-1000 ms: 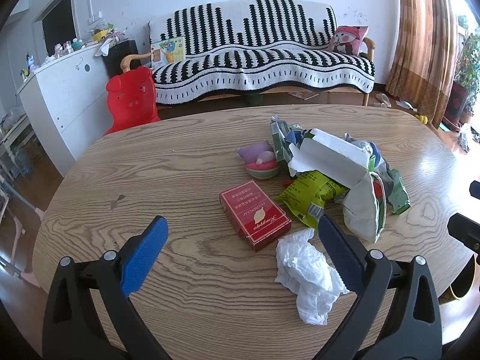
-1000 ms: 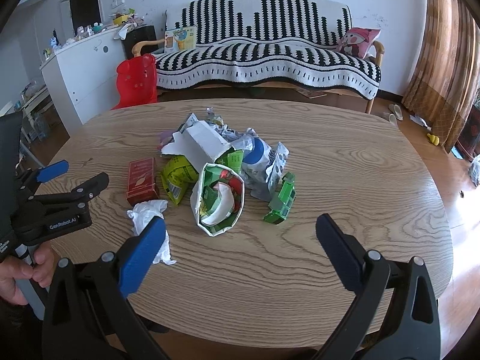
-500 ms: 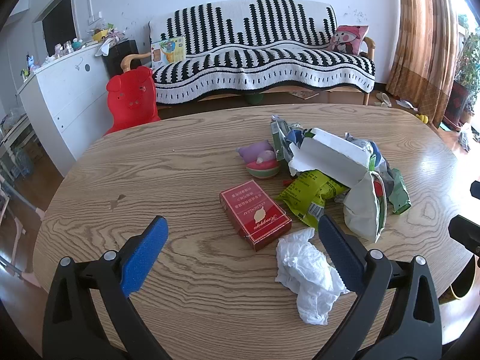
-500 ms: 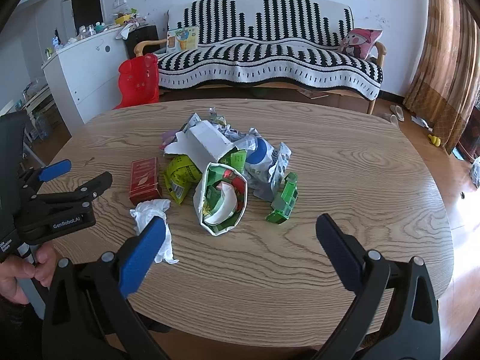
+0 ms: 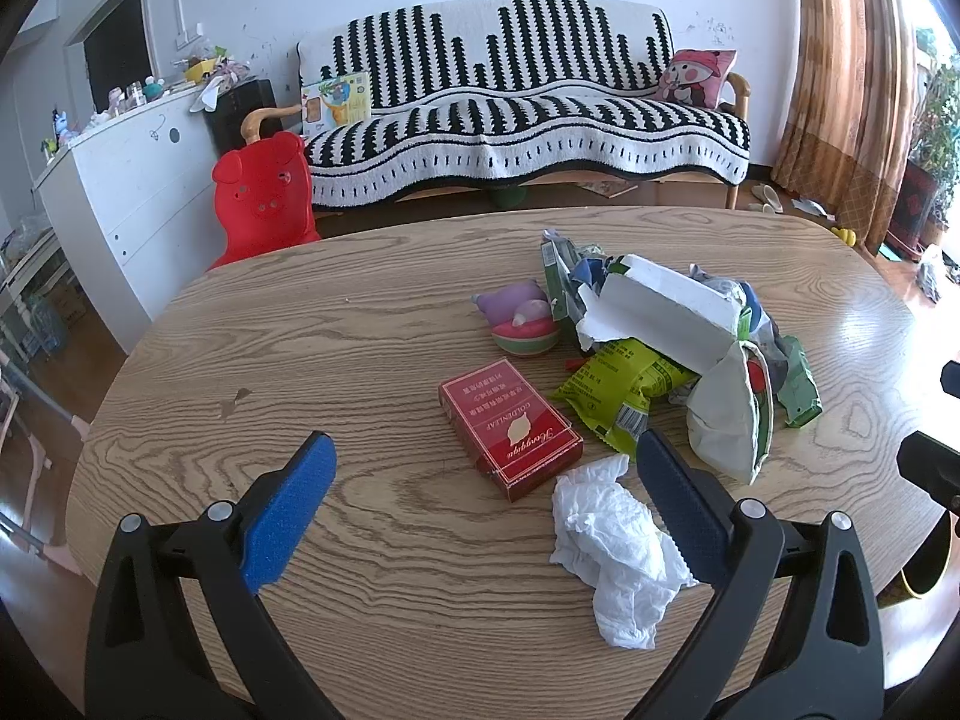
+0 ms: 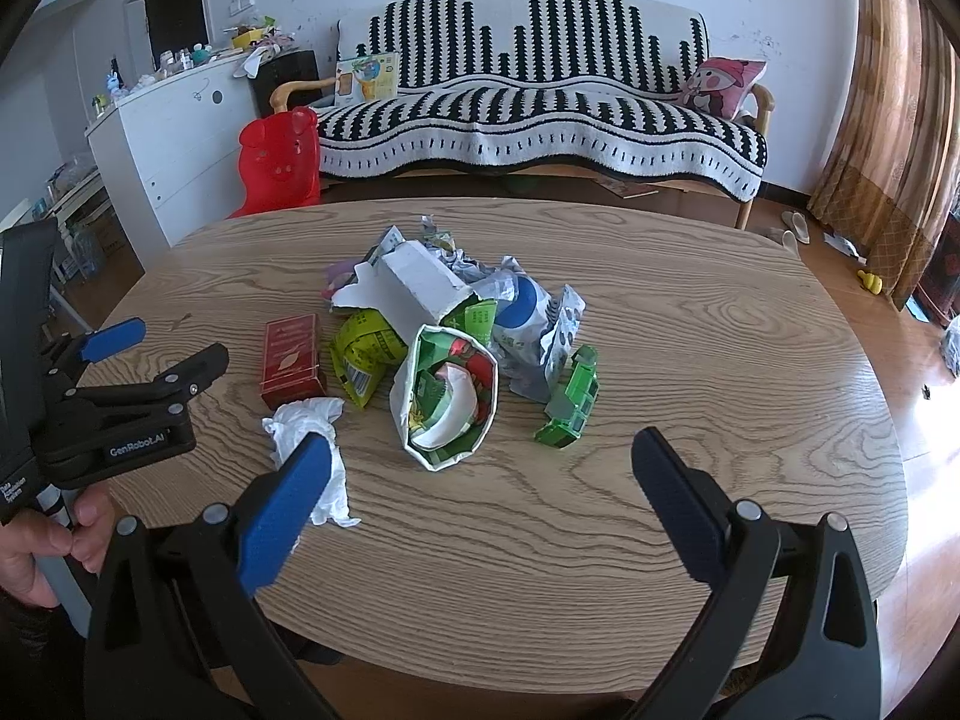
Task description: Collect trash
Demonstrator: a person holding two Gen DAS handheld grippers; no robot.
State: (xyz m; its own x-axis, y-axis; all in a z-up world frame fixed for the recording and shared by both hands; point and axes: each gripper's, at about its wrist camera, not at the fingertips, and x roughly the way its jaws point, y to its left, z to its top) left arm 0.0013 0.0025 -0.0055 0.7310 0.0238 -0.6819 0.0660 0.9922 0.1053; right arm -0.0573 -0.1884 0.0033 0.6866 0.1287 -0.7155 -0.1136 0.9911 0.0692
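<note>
A trash pile lies mid-table: a torn white carton (image 5: 660, 312) (image 6: 420, 282), a yellow-green snack wrapper (image 5: 618, 384) (image 6: 366, 354), an open white-and-green bag (image 5: 726, 420) (image 6: 450, 402), a blue-and-white wrapper (image 6: 528, 324) and a green pack (image 6: 570, 408). A red cigarette box (image 5: 510, 426) (image 6: 292, 360) and a crumpled white tissue (image 5: 612, 540) (image 6: 312, 420) lie nearest me. My left gripper (image 5: 483, 456) (image 6: 174, 342) is open, hovering short of the box and tissue. My right gripper (image 6: 480, 447) is open in front of the bag, holding nothing.
The oval wooden table (image 5: 300, 348) (image 6: 720, 360) carries a pink-and-purple toy (image 5: 522, 324) behind the red box. Beyond it stand a striped sofa (image 5: 510, 120), a red pig chair (image 5: 264, 198) and a white cabinet (image 5: 138, 180). A hand (image 6: 36, 546) holds the left gripper's handle.
The right wrist view has crept slightly closer to the pile, which now sits a little lower and to the right. The left gripper has stayed put. Nothing has been grasped.
</note>
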